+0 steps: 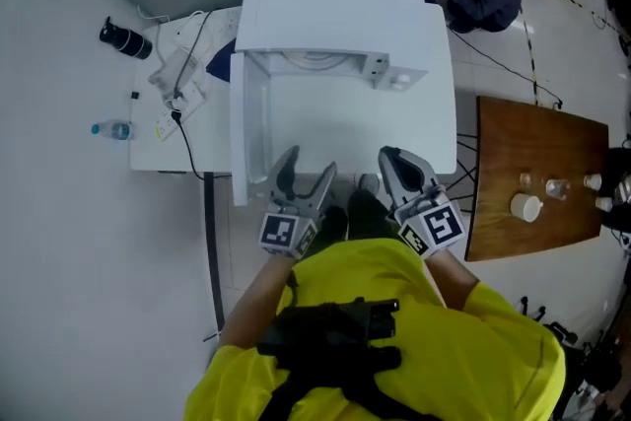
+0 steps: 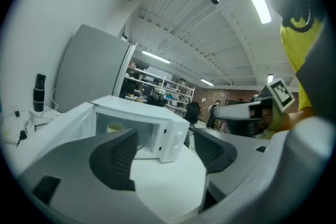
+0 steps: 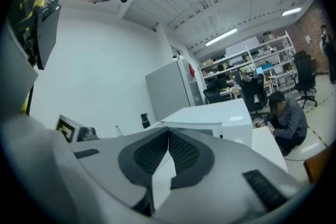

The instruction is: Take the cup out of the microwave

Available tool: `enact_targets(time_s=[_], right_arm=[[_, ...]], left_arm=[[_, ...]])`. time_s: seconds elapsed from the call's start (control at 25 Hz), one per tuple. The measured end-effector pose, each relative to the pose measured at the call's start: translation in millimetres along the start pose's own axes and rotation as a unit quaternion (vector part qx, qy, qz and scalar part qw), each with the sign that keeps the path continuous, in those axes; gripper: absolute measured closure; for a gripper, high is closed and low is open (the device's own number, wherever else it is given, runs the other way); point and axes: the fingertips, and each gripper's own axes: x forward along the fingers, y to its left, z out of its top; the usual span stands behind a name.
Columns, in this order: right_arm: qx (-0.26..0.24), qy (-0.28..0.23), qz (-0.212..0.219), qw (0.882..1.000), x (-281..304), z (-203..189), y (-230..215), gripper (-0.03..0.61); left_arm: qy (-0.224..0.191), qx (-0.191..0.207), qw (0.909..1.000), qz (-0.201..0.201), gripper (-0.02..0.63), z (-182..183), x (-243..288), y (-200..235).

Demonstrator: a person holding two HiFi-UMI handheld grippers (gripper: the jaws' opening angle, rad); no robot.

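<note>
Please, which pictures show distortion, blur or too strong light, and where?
Head view: sharp, evenly lit; the white boxy microwave is nearly washed out. Left gripper view: fisheye bending, dark corners, glaring ceiling tube lamp. Right gripper view: same bending; the right grey tool looks soft.

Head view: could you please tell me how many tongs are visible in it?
2. The left tongs, open, are held in front of the microwave; the right tongs, shut, are just to their right. None seem hidden.

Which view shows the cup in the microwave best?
Left gripper view: it looks into the open microwave, where the pale yellow cup shows. The head and right gripper views show the microwave but no cup.
</note>
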Motion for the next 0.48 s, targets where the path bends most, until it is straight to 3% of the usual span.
enact_targets(time_s=[0.04,0.12,0.2,0.32,0.48], right_arm=[[0.011,0.01,0.007,1.0,7.1,-9.3,-8.2,0.572],[0.027,0.033,0.022,0.999,19.0,-29.3,-24.0,0.572],[0.038,0.053,0.034,0.997,27.9,-48.7,-41.5,0.571],[0.059,0.072,0.036,0.995,38.3,-73.9,-72.1,0.572],[0.073,0.091,0.039,0.992,46.7,-98.5,-101.7,0.572]], left_arm=[[0.011,0.007,0.9998,0.014,0.237,-15.6,25.0,16.6],[0.03,0.025,0.998,0.05,0.214,-44.5,78.8,56.9],[0.036,0.031,0.9944,0.094,0.147,-60.6,133.5,104.5],[0.026,0.022,0.9888,0.145,0.132,-70.6,197.7,172.6],[0.025,0.027,0.9832,0.179,0.132,-78.7,246.2,229.2]])
